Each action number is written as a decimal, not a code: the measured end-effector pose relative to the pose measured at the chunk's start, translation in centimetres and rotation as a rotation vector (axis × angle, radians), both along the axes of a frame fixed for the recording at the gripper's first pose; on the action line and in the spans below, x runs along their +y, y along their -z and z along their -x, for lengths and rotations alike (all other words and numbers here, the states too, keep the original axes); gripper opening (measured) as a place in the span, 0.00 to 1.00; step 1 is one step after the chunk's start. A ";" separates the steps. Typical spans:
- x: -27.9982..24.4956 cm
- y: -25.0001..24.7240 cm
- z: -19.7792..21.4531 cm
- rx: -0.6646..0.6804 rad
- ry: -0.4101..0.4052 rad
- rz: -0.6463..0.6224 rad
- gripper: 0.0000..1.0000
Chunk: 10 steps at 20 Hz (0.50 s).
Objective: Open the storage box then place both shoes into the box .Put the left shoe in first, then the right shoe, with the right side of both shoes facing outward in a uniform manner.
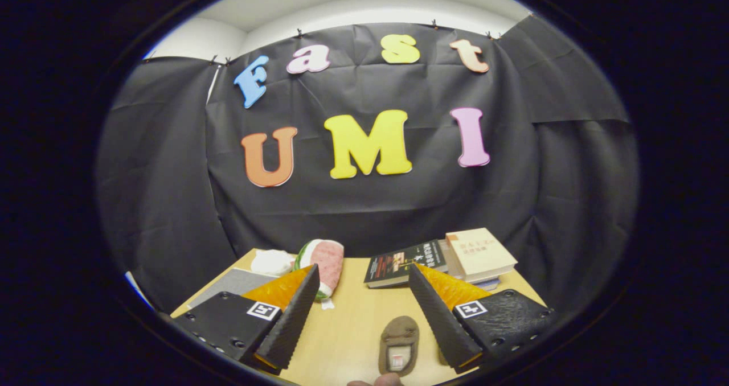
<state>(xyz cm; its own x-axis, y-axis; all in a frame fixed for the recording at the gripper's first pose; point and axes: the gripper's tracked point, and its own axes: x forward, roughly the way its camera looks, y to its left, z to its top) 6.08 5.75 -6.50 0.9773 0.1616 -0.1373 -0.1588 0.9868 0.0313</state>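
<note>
Your gripper (pixel 360 317) hangs open and empty above the tabletop (pixel 347 329); one brown shoe (pixel 398 343) lies low in the frame between its fingers. Confirm it's the left shoe, then descend squarely.

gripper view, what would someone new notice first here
The gripper stands open and empty over a wooden table, and a small brown shoe lies between its fingers, close to the right one. Beyond the fingers, at the table's far edge, a pink and green plush toy lies on the left and a stack of books on the right.
</note>
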 end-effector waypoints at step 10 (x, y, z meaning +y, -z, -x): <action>11.9 12.8 -4.4 0.223 -0.247 -0.083 0.96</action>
<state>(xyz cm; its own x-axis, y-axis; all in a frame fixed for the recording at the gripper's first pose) 10.51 17.60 -19.25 0.8547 0.4092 -0.3194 -0.3730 0.9120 0.1706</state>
